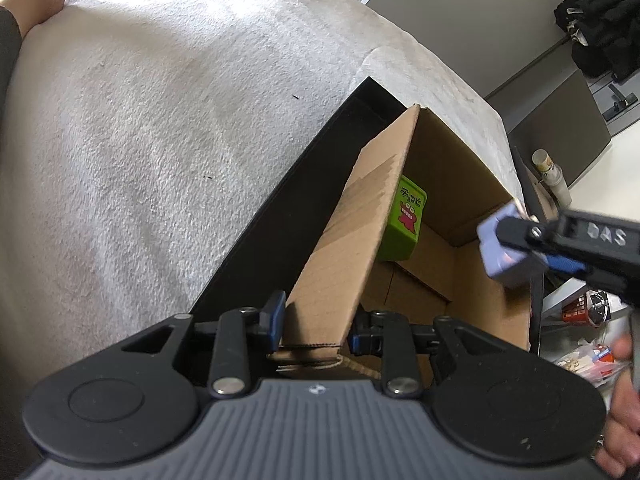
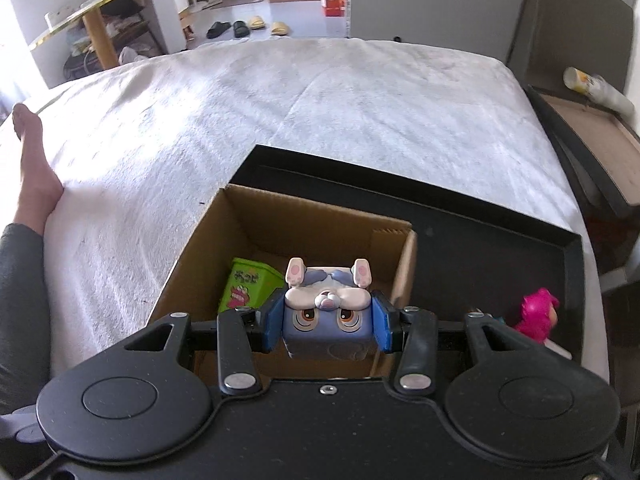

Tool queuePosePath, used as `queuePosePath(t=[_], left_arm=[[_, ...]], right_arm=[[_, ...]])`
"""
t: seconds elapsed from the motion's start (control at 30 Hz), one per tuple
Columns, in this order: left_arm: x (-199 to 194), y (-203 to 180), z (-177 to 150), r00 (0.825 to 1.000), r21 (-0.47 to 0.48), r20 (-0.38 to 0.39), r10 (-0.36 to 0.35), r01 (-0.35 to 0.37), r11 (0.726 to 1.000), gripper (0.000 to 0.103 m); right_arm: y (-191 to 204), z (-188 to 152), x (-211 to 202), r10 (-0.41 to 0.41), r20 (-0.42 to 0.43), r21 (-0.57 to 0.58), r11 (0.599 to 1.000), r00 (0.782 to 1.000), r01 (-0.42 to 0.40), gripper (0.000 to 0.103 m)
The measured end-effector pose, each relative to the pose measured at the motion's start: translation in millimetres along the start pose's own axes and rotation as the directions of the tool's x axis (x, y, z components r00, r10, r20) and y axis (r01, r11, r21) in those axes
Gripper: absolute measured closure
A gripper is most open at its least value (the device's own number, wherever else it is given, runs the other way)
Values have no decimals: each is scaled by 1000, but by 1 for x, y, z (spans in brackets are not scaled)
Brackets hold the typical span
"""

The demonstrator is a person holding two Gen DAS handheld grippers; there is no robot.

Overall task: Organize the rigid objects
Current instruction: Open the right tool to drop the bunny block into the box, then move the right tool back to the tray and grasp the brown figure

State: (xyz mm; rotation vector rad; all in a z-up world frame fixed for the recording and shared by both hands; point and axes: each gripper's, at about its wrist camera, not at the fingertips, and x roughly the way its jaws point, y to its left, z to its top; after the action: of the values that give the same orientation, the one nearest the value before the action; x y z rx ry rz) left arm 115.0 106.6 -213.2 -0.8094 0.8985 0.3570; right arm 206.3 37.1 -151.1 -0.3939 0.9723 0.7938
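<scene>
An open cardboard box [image 2: 208, 232] stands in a black tray [image 2: 500, 248] on a white bed. A green cartoon box [image 2: 248, 288] lies inside it, also in the left wrist view [image 1: 404, 220]. My right gripper [image 2: 326, 326] is shut on a blue bunny-face cube toy [image 2: 326, 316] and holds it over the box's near edge. In the left wrist view the toy [image 1: 498, 248] hangs over the box's right side. My left gripper [image 1: 316, 326] is shut on the cardboard box's near wall [image 1: 344, 248].
A pink figure [image 2: 536, 316] stands in the tray to the right of the box. A person's leg [image 2: 32, 168] lies at the left bed edge. A bedside shelf with a bottle [image 2: 596, 88] is at the right. White blanket [image 1: 160, 120] covers the bed.
</scene>
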Motion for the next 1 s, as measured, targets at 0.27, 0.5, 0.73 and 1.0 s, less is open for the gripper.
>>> queuePosePath(t=[0.27,0.5,0.73,1.0], left_arm=[[1,0,1,1000,-7,4,-13,13,1000,67],[5,2,2,1000,-26,-3,-13,12,1000,67],[2,1,2,1000,-12,4,-11,11,1000,67],[0,-2,2,1000,9,18,11,-11,1000,67]], right_arm=[[10,10,12,-60,74,-111,992,995,68,58],[0,3,2,-23,46,-72,997,999,26,53],[-22,-9,-17,-3,35,21,1000,999,2,43],[-55,-32,-36,-39,36,99,994,999,35,33]])
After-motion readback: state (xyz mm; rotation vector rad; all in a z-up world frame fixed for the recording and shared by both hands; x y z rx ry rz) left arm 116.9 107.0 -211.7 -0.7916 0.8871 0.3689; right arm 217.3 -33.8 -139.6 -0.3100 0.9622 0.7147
